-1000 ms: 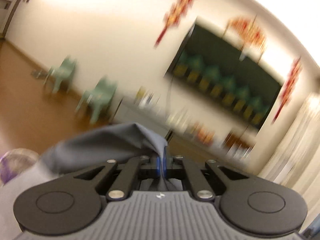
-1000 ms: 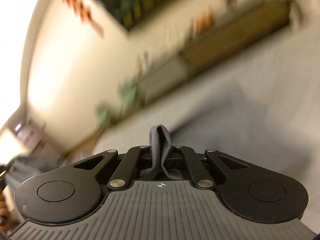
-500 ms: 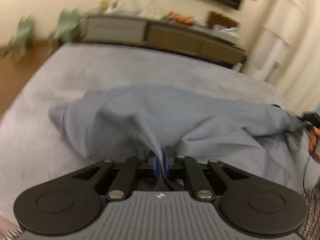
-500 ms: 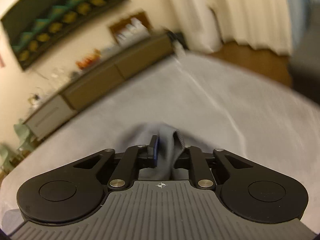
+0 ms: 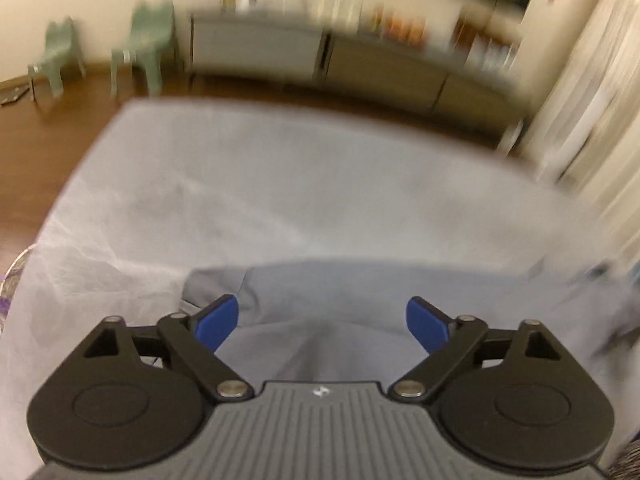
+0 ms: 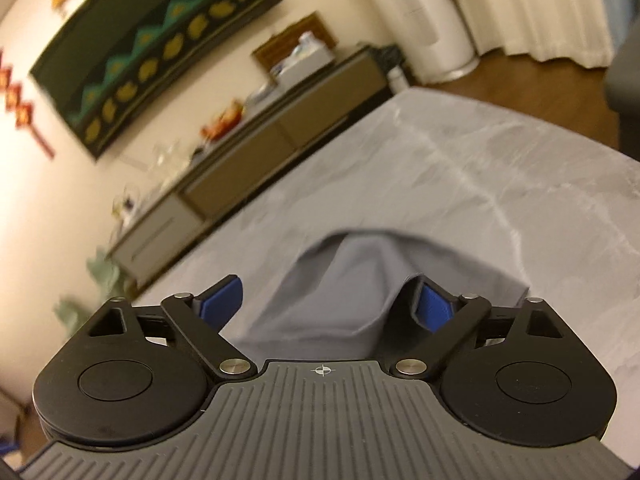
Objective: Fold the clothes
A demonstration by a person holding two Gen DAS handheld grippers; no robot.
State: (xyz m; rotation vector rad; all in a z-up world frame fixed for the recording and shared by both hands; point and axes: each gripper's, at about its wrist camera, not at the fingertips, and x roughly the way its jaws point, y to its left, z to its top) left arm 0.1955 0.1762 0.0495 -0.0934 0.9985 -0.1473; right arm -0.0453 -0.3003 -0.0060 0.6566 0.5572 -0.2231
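Observation:
A grey-blue garment (image 5: pixel 360 292) lies on the pale grey table cover (image 5: pixel 280 184), close in front of both grippers. My left gripper (image 5: pixel 322 322) is open, its blue pads spread wide just above the garment's near edge. In the right wrist view the same garment (image 6: pixel 360 276) lies in a rumpled fold. My right gripper (image 6: pixel 330 302) is open, and a raised fold of cloth rests against its right pad (image 6: pixel 434 306).
A long low cabinet (image 5: pixel 320 60) with several small items on top runs along the far wall. Two green child chairs (image 5: pixel 148 44) stand on the wood floor at far left. White curtains (image 6: pixel 540 8) and a white cylinder (image 6: pixel 444 24) stand at right.
Both grippers were shut on the garment and holding it up; they have lowered it onto the table and opened, so the cloth now lies loose in front of them.

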